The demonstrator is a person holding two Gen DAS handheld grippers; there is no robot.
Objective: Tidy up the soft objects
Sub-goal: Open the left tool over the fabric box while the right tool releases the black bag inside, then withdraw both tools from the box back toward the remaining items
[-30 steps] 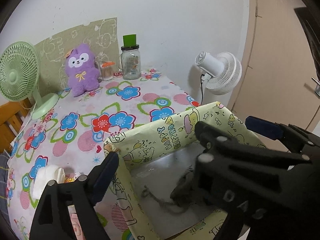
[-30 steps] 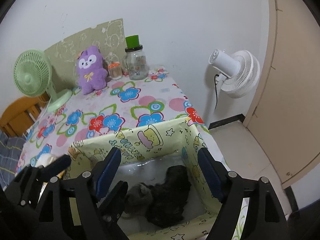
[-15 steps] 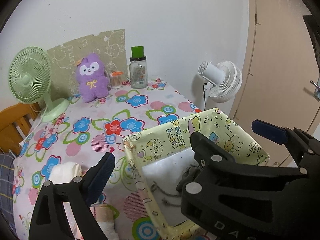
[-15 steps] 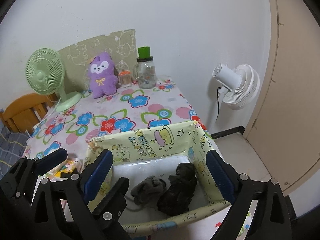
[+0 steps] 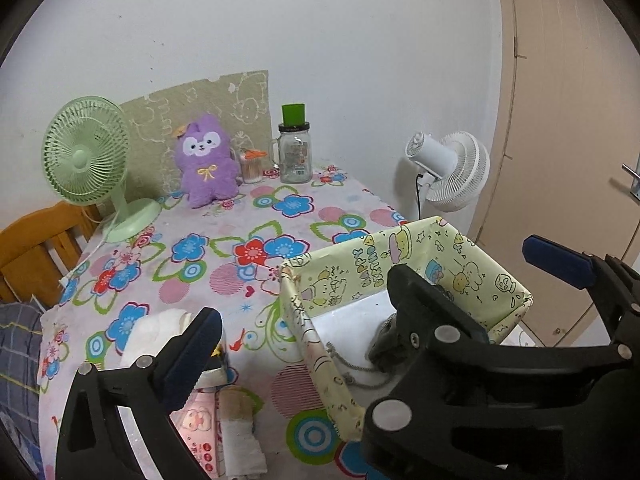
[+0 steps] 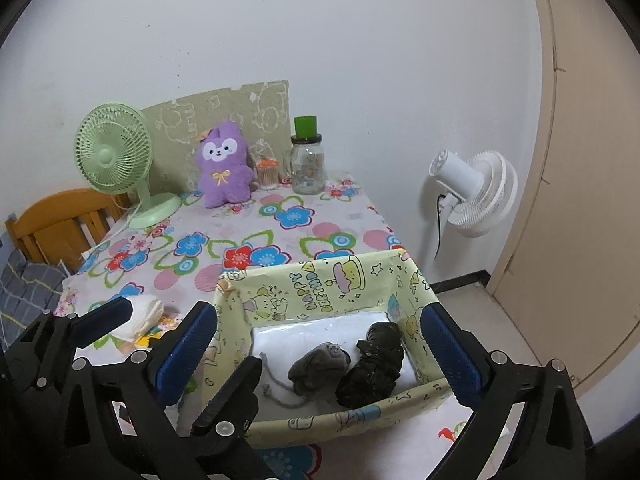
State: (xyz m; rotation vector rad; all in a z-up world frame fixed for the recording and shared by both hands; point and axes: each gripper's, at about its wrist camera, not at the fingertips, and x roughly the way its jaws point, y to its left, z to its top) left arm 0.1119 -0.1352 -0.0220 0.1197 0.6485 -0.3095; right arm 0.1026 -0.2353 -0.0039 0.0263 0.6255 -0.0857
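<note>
Yellow paper lines the box (image 5: 404,276) at the tabletop's near right corner; your left gripper (image 5: 300,328) has just been opening, nothing between its jaws. White cloth (image 5: 156,330) waits by the near left edge.

Right gripper (image 6: 320,344), likewise just opening and released, frames the grey bundle (image 6: 318,366) and black bundle (image 6: 372,366) already boxed. The left gripper's finger crowds the box's left side.

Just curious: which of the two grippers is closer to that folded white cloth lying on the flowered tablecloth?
Left. The left gripper hangs right beside the folded white cloth, its outer finger over it. The right gripper is farther off, above the yellow cartoon-print box.
</note>
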